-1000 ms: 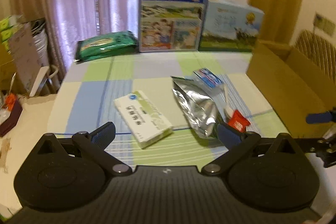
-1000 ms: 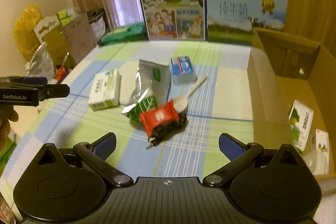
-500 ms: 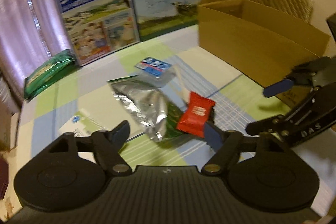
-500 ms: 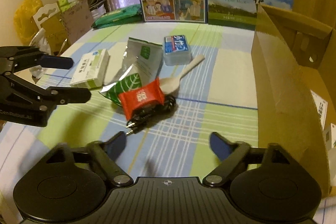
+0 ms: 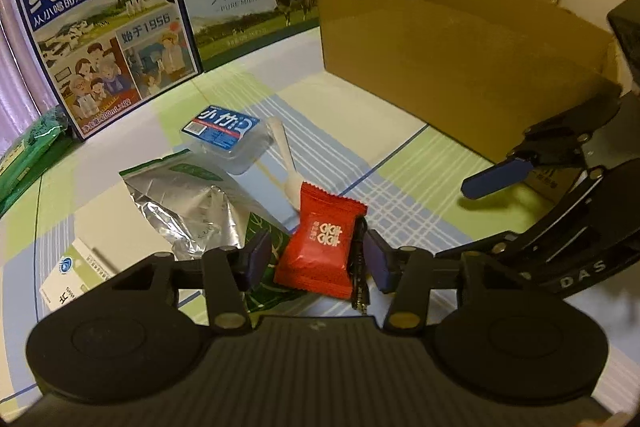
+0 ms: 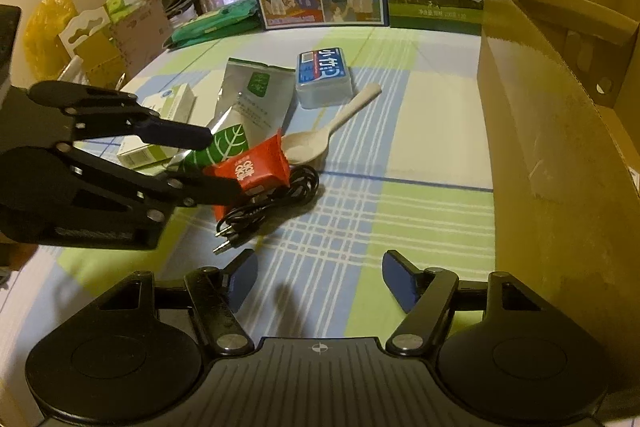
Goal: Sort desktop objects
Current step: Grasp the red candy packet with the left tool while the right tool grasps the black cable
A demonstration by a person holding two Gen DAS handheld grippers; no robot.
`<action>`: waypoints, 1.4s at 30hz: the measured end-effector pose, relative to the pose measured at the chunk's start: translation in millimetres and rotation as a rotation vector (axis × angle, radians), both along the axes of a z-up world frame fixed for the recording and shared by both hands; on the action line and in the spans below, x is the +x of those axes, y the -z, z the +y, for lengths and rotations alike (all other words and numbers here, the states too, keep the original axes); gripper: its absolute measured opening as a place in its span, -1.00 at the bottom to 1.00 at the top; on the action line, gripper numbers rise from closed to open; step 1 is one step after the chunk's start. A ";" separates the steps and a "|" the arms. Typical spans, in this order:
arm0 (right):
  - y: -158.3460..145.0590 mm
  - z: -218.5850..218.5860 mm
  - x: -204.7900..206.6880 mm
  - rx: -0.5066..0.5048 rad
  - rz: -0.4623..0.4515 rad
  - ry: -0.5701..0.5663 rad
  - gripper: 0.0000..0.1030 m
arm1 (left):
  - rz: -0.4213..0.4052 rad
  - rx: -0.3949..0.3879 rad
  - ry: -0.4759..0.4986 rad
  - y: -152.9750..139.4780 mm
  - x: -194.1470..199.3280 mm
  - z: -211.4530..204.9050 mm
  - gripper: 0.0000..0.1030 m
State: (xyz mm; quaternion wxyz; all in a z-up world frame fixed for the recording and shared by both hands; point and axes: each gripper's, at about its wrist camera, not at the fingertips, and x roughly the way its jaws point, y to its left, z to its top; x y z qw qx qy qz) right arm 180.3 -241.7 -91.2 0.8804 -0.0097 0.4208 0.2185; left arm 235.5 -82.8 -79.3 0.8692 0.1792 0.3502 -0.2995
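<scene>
A red candy packet (image 5: 324,247) lies on a coiled black cable (image 5: 358,267) on the checked tablecloth. My left gripper (image 5: 316,259) is open and low over the table, one pad on each side of the packet with small gaps. In the right wrist view the same left gripper (image 6: 220,163) reaches in from the left around the red packet (image 6: 256,167). My right gripper (image 6: 320,281) stands open over bare cloth, nothing between its fingers, just short of the cable (image 6: 272,199). Its blue fingertip (image 5: 496,175) shows at the right.
A silver pouch (image 5: 188,203), green leaf sachet (image 6: 224,147), white spoon (image 6: 320,135), clear box with blue label (image 6: 324,75) and white medicine box (image 5: 72,275) lie around. An open cardboard box (image 6: 540,131) stands at the right. Two milk cartons (image 5: 108,15) stand at the back.
My left gripper swung right and came down onto the red packet, its jaws narrowing around it. My right gripper edged forward beside the cardboard box, its jaws a little narrower.
</scene>
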 end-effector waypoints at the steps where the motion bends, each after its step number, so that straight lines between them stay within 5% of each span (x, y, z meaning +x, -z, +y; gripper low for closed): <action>1: 0.3 -0.2 1.0 0.001 0.000 0.001 0.31 | 0.005 0.001 0.000 1.7 1.7 -0.6 -0.10; 15: 3.7 -0.2 9.3 0.019 0.019 0.025 0.31 | 0.063 0.038 -0.045 9.8 5.4 -7.3 -0.56; 27: 12.4 26.5 22.9 0.057 0.073 0.043 0.16 | 0.163 0.044 -0.146 4.1 -31.1 32.9 -0.63; 32: 16.9 47.9 30.0 -0.002 0.026 0.056 0.14 | 0.177 0.018 -0.169 10.2 -37.1 48.2 -0.63; 37: 21.2 67.5 26.8 -0.122 -0.036 0.001 -0.27 | 0.180 0.023 -0.172 17.3 -37.6 50.2 -0.45; 39: 21.5 66.3 23.3 -0.142 -0.047 -0.013 -0.61 | 0.182 0.029 -0.174 20.0 -36.9 49.9 -0.37; 42: 20.8 55.7 20.1 -0.124 -0.030 -0.007 -0.68 | 0.203 -0.007 -0.191 22.1 -35.1 53.0 -0.35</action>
